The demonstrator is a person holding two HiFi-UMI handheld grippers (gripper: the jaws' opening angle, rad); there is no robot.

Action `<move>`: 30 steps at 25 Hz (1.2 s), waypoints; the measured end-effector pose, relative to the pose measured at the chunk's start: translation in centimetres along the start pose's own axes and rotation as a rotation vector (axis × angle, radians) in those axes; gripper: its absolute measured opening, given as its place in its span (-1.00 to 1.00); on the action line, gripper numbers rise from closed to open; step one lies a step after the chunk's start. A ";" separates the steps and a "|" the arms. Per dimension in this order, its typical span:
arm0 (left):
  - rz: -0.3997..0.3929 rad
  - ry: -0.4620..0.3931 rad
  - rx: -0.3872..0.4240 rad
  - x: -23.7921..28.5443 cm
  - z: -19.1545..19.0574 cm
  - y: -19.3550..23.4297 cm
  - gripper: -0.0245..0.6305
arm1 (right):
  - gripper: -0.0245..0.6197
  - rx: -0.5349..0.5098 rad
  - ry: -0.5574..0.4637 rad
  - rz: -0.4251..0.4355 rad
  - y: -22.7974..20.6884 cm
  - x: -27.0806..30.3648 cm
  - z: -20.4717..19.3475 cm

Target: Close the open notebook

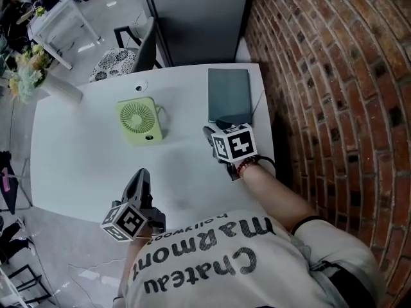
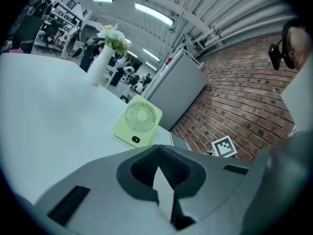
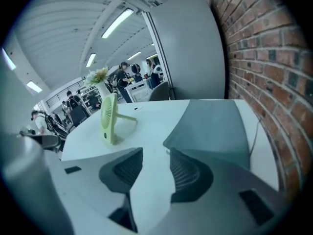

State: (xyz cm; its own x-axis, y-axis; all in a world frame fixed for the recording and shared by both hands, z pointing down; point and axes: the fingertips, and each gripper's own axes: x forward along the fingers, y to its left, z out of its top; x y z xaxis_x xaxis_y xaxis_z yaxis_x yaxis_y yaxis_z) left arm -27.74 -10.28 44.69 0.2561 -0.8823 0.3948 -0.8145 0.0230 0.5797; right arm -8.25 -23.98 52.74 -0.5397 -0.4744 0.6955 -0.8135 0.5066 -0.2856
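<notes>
notebook (image 1: 229, 95) | dark grey-green cover, plain | closed, lying flat | far right of white table (image 1: 83, 165), long side along its edge

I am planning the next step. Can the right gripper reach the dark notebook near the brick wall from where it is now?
Probably yes. The right gripper is just short of the notebook, jaws apart and empty, with only bare table between them. The green fan stands well aside.
</notes>
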 end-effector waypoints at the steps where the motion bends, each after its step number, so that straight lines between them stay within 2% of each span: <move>1: -0.009 -0.002 0.001 0.1 -0.2 -0.6 -0.93 | -0.37 0.020 0.003 0.030 0.5 -0.6 -0.4; 4: -0.038 -0.005 0.002 0.2 -0.9 -2.4 -0.93 | -0.39 0.081 -0.005 0.107 1.9 -2.7 -1.5; 8: -0.083 -0.016 -0.001 0.7 -1.6 -5.0 -0.93 | -0.57 0.150 -0.037 0.199 3.1 -5.6 -1.8; 11: -0.114 -0.022 0.005 0.6 -1.9 -6.8 -0.93 | -0.71 0.167 -0.077 0.224 3.6 -8.1 -1.6; 15: -0.152 -0.042 0.021 0.7 -1.6 -9.1 -0.93 | -0.91 0.126 -0.179 0.191 2.6 -11.1 -0.1; 24: -0.241 -0.092 0.028 0.9 -0.4 -13.8 -0.93 | -0.91 0.103 -0.352 0.132 0.2 -18.0 2.9; 30: -0.276 -0.114 0.053 0.8 0.5 -15.9 -0.93 | -0.91 0.058 -0.407 0.028 -2.1 -21.2 3.8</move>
State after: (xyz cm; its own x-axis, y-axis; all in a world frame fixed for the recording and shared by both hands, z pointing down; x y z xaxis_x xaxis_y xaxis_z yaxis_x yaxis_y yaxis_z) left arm -14.85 -11.58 35.50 0.4135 -0.8991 0.1434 -0.7492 -0.2465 0.6148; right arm 4.03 -17.73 36.08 -0.5941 -0.7128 0.3729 -0.8018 0.4874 -0.3459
